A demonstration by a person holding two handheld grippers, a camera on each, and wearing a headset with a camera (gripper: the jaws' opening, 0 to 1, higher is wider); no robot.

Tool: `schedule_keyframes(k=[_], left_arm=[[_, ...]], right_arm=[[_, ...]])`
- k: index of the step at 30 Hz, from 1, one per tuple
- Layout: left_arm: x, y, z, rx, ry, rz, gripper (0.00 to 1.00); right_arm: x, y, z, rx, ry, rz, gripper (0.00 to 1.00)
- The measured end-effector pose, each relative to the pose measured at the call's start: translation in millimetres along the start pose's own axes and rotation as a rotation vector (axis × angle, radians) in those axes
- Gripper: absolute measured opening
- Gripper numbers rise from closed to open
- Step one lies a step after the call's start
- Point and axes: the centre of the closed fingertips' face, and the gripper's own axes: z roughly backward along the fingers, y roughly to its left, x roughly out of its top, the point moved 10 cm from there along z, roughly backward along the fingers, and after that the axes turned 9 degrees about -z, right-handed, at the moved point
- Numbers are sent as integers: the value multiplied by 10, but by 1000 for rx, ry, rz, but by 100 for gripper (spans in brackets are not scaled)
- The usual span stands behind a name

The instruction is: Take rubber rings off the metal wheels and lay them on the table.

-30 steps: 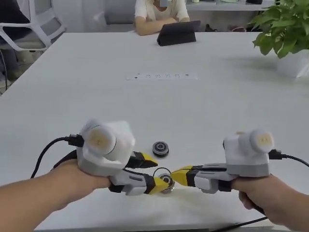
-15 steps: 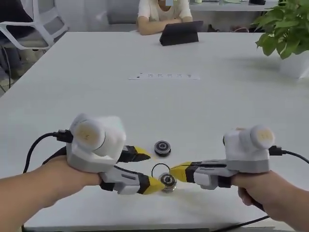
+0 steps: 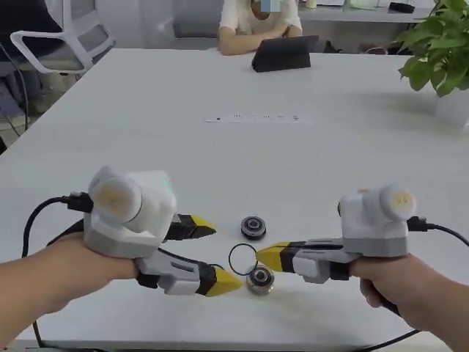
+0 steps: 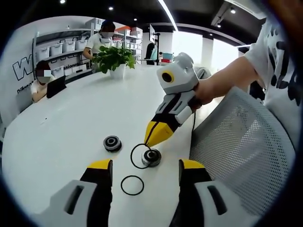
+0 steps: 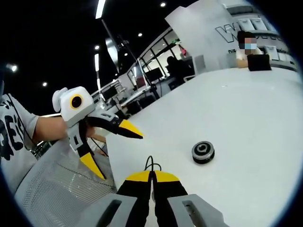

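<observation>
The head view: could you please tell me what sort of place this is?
Probably an office meeting area: a long white table, a swivel chair, a potted plant, and shelves of storage bins.

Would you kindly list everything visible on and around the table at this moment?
Round metal wheels: two, silver and black; one between the gripper tips, one just beyond it.
Thin black rubber rings: two; one pinched beside the nearer wheel, one flat on the table.
White table: one, under everything.
Black tablet: one, far end, before a seated person.
White flat strip: one, mid-table.
Green potted plant: one, far right.
White office chair: one, far left.
Grippers: two, white with yellow-tipped jaws; left gripper open, right gripper shut on a ring.
Hands: two, left hand and right hand, holding them.
</observation>
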Motion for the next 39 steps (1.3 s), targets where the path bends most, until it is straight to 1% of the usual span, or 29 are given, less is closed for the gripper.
schedule_keyframes(k=[6, 13, 19, 21, 30, 34, 39], left_arm=[[-41, 40, 71, 14, 1, 8, 58], [-87, 82, 151, 29, 3, 22, 60], [-89, 107, 212, 44, -4, 29, 61], [-105, 125, 229, 49, -9, 33, 61], [-133, 150, 297, 66, -8, 41, 63], [-169, 161, 332, 72, -3, 46, 63], [-184, 174, 371, 81, -1, 50, 64]], right_arm=[[49, 0, -57, 6, 16, 0, 0], [86, 7, -123, 13, 30, 2, 0], [114, 3, -208, 18, 48, 9, 0], [122, 7, -232, 21, 51, 11, 0], [148, -1, -348, 29, 79, 23, 0], [166, -18, -387, 27, 84, 26, 0], [184, -30, -433, 23, 90, 33, 0]])
